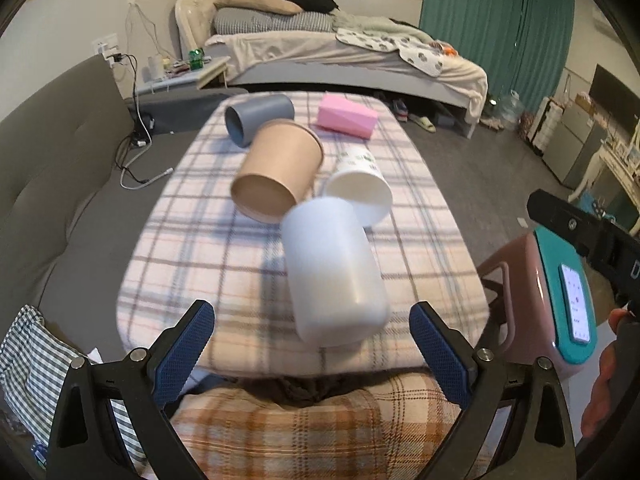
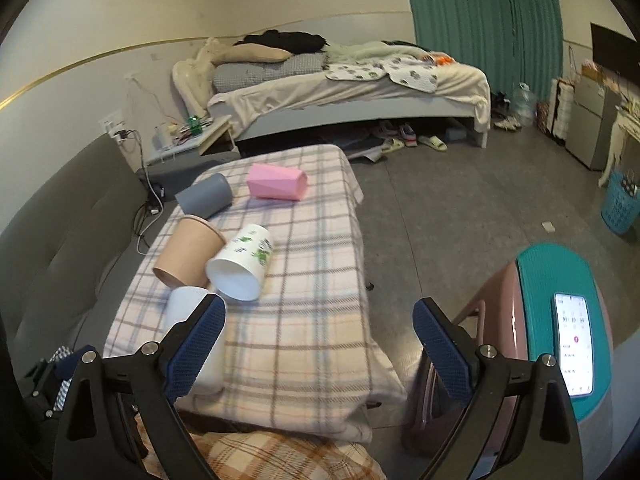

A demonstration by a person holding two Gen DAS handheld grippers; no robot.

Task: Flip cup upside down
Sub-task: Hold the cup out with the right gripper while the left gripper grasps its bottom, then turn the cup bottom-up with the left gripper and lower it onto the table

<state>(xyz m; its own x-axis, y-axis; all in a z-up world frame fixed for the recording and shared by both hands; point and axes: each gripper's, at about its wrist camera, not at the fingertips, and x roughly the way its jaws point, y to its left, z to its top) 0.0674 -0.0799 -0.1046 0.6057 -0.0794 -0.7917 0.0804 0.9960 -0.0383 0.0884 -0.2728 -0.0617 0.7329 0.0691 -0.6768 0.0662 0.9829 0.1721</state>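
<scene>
1. Five cups are being shown lying on their sides on the plaid-covered table (image 1: 192, 264): a plain white cup (image 1: 336, 272), a brown paper cup (image 1: 280, 170), a white printed cup (image 2: 240, 264), a grey cup (image 1: 256, 118) and a pink faceted cup (image 2: 277, 182).
2. No readable wording is being offered: green marks are being carried on the white printed cup, but they are too small to be read, and the lit screen of the phone (image 2: 573, 348) on the teal-topped stool (image 2: 548, 276) is likewise illegible.
3. The left gripper (image 1: 312, 344) is being held low at the near end of the table, aimed forward along it, with its blue-padded fingers (image 1: 184, 348) spread wide and nothing between them.
4. The right gripper (image 2: 318, 344) is being held further right, over the table's near right edge, its jaws equally wide apart and empty.
5. The plain white cup is being seen just ahead of the left gripper, untouched; its long axis is running roughly from the gripper toward the far end of the table, slightly slanted, with one end toward the camera and the far end beside the brown paper cup's mouth.
6. In the right wrist view the same cup is being partly hidden behind the left finger.
</scene>
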